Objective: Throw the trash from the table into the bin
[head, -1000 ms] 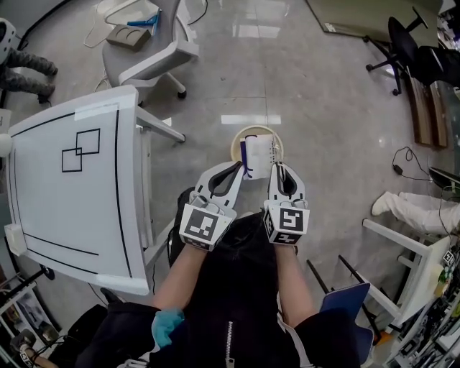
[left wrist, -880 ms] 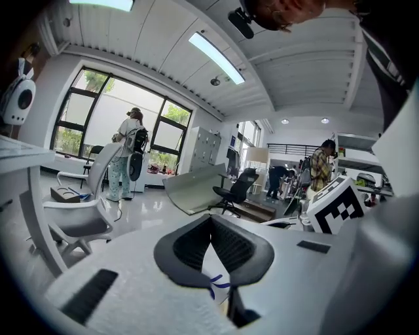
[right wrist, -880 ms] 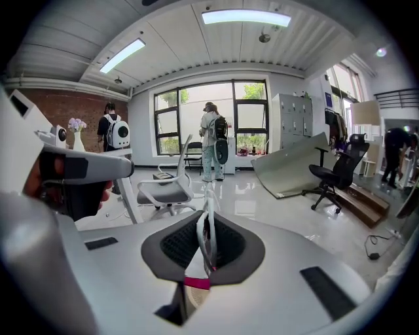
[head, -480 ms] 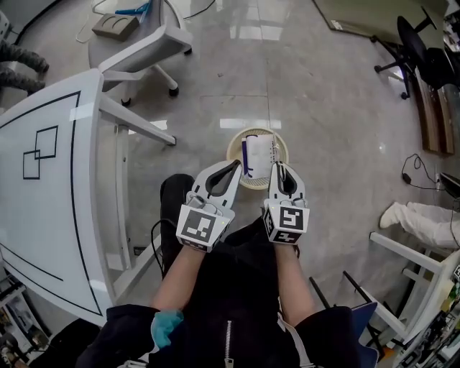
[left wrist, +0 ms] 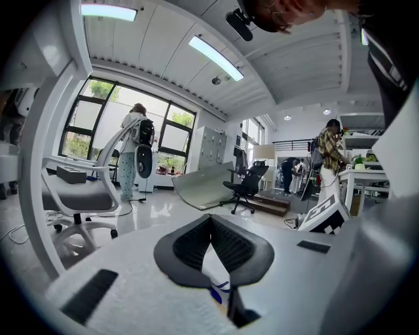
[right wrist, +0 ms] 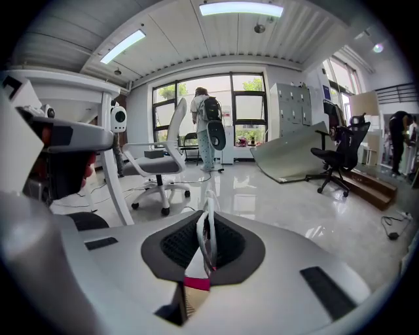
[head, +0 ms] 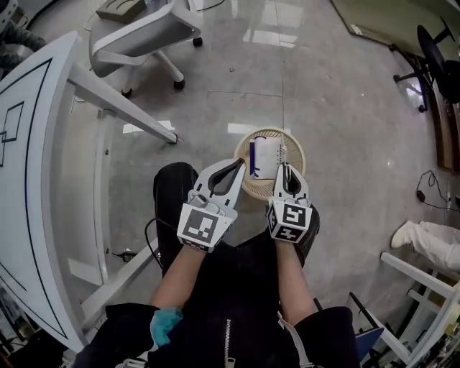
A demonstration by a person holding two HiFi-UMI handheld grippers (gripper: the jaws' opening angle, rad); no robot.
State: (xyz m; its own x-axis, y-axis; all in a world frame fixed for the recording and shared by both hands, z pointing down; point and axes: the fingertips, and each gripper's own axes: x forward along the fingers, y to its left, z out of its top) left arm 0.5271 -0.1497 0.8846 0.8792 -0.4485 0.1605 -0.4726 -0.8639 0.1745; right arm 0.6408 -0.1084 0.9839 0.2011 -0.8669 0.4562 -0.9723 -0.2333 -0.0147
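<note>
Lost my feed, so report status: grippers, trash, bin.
Left gripper and right gripper both shut on white packet. Packet over wicker bin. Nothing seen blocking.

We look down on a glossy grey stone-tiled floor [head: 345,129] that mirrors the ceiling lights. At left stands a white counter marked with black lines [head: 47,158] on white legs; beyond it is a white-and-grey swivel chair [head: 140,32]. In the right gripper view we see tall dark-framed windows [right wrist: 245,111], long ceiling light panels [right wrist: 241,9], pale lockers [right wrist: 291,111] and a black office chair [right wrist: 337,157].
</note>
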